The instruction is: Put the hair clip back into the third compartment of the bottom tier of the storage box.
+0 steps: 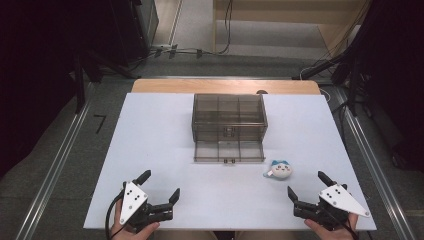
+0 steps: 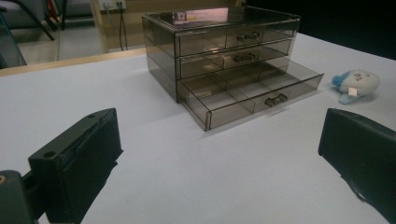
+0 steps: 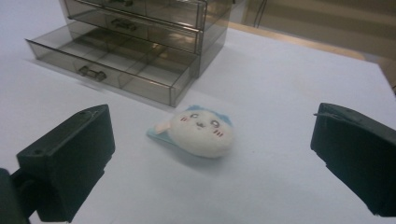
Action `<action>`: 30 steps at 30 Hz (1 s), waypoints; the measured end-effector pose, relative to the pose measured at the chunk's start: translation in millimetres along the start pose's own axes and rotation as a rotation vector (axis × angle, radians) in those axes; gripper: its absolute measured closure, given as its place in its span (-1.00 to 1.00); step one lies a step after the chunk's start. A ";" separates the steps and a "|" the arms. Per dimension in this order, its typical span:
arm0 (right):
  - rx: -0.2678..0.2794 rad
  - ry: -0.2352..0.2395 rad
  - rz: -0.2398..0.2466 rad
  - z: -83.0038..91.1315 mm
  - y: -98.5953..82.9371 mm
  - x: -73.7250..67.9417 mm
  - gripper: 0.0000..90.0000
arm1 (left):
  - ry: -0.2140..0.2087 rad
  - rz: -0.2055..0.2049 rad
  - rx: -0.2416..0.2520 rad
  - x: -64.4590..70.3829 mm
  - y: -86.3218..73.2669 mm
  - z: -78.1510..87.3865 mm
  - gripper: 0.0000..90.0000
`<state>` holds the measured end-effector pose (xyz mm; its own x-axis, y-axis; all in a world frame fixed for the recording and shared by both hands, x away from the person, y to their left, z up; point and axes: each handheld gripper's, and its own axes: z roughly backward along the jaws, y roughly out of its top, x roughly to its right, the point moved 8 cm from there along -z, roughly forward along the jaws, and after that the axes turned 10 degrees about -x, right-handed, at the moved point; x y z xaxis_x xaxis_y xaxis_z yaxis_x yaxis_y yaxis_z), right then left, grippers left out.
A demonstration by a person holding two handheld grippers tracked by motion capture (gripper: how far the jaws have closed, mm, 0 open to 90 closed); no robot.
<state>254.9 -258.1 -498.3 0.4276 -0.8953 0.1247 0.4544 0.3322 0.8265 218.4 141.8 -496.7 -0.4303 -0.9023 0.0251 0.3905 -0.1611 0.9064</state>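
Both grippers [image 1: 160, 185] [image 1: 306, 183] spread; rounded plush toy [image 1: 281, 169] (soft) beside smoky plastic drawer box [image 1: 229, 119].

The left gripper [image 1: 159, 185] sat at about seven o'clock in the high view, jaws spread wide with nothing between them, held by a hand [image 1: 131, 230] from below. The right gripper [image 1: 306, 184] sat at five o'clock, jaws likewise wide apart, its hand [image 1: 331, 231] beneath.

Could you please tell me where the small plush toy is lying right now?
In the high view the plush toy lies on the white table right of centre, just off the open bottom drawer's right front corner, ahead of the right gripper.
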 end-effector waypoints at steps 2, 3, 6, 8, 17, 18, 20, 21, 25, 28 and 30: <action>-0.003 0.000 -0.011 -1.4 -0.3 2.5 -1.00 | 0.000 0.004 0.000 0.6 0.3 -0.1 -1.00; -0.008 0.001 -0.012 -2.1 -1.0 3.6 -1.00 | 0.001 0.004 0.000 0.9 0.4 -0.3 -1.00; -0.022 0.024 -0.027 -4.6 -3.1 5.4 -1.00 | 0.001 0.002 -0.004 1.5 -0.1 -1.4 -1.00; -0.029 0.027 -0.028 -5.5 -3.6 6.5 -1.00 | 0.000 0.000 -0.008 1.8 -1.1 -2.3 -1.00; -0.041 0.055 -0.036 -6.0 3.5 6.3 -1.00 | 0.008 0.004 -0.023 -0.8 -4.7 -2.3 -1.00; -0.043 0.053 -0.031 -6.7 5.0 6.4 -1.00 | 0.009 0.008 -0.022 -1.0 -4.8 -2.1 -1.00; -0.055 0.047 -0.022 -8.4 8.0 7.1 -1.00 | 0.014 0.010 -0.022 -1.6 -5.0 -1.3 -1.00; -0.074 0.046 -0.019 -10.8 10.2 7.9 -1.00 | 0.017 0.008 -0.023 -1.8 -5.2 -1.1 -1.00; -0.109 0.046 -0.016 -15.0 12.3 10.0 -1.00 | 0.022 0.003 -0.030 -2.7 -6.4 -1.1 -1.00; -0.135 0.049 -0.024 -18.5 15.2 12.6 -1.00 | 0.024 0.006 -0.031 -3.1 -6.8 -1.5 -1.00; -0.159 0.049 -0.027 -21.3 19.0 14.5 -1.00 | 0.023 0.009 -0.030 -3.4 -6.8 -1.9 -1.00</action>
<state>286.3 -258.5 -492.5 0.4496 -0.8902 0.0733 0.5827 0.3545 0.7313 218.8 145.2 -503.7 -0.4081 -0.9126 0.0228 0.4181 -0.1647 0.8934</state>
